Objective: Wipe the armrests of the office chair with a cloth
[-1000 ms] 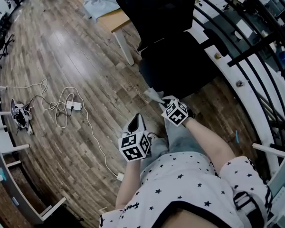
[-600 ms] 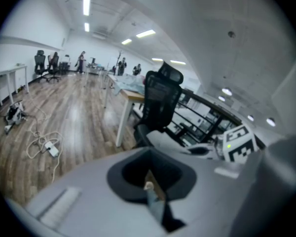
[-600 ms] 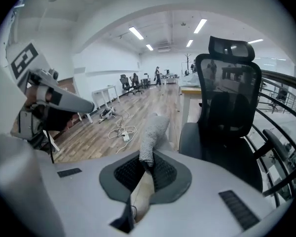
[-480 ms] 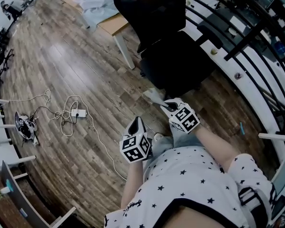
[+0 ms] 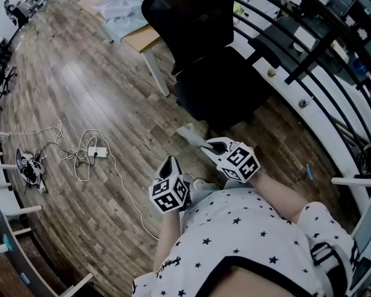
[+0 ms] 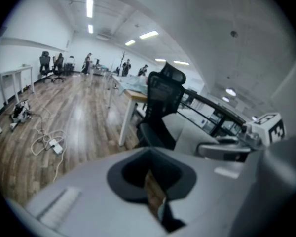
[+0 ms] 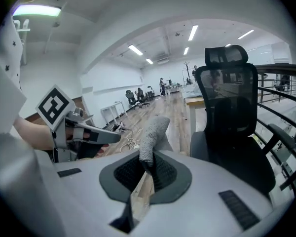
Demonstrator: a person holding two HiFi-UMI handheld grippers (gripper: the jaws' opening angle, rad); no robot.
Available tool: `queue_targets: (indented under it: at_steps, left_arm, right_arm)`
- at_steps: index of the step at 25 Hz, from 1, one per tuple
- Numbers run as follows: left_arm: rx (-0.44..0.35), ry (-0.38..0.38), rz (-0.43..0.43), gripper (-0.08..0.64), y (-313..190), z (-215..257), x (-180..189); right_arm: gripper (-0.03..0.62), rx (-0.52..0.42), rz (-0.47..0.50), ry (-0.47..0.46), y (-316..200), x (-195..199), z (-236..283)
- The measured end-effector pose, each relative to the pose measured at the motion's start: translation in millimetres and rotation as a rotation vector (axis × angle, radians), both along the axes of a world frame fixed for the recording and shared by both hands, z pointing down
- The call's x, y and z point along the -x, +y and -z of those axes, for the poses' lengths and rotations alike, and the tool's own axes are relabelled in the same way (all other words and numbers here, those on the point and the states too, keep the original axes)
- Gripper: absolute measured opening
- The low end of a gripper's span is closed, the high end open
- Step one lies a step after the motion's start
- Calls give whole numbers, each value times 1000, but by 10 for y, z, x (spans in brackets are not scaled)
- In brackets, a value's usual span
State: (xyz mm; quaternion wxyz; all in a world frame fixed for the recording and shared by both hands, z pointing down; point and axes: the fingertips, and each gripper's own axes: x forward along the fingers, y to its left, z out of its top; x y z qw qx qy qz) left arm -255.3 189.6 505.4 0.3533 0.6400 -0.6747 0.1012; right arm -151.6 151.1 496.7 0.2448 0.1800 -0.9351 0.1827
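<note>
The black office chair (image 5: 217, 82) stands just ahead, its mesh back (image 5: 195, 14) toward the table; it also shows as the chair (image 7: 232, 112) and the chair (image 6: 160, 100). A dark armrest (image 7: 280, 135) sticks out on its right side. My right gripper (image 5: 211, 146) is shut on a grey cloth (image 5: 190, 132), held low in front of the seat; the cloth (image 7: 152, 132) stands up from the jaws of the right gripper (image 7: 142, 184). My left gripper (image 5: 170, 161) hangs to its left, shut with nothing between its jaws, as the left gripper (image 6: 154, 196) shows.
A wooden-topped table (image 5: 143, 39) with white legs and a pale sheet (image 5: 127, 2) stands left of the chair. A black curved railing (image 5: 309, 60) runs along the right. A white cable with a power strip (image 5: 97, 151) lies on the plank floor at left.
The head view has shifted, so the chair sits a little further left and higher. Both grippers have drifted slightly down and left. The right one still holds the cloth.
</note>
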Motion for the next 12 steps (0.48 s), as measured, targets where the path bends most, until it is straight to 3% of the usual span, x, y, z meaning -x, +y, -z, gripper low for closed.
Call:
queue_targets:
  at_steps: [4, 12]
  left_arm:
    - [15, -20, -36, 3, -199, -19, -321]
    - [-7, -23, -96, 3, -871, 89, -1259]
  right_arm:
    - [28, -29, -25, -25, -243, -366, 173]
    - [28, -50, -124, -43, -838, -1462, 304]
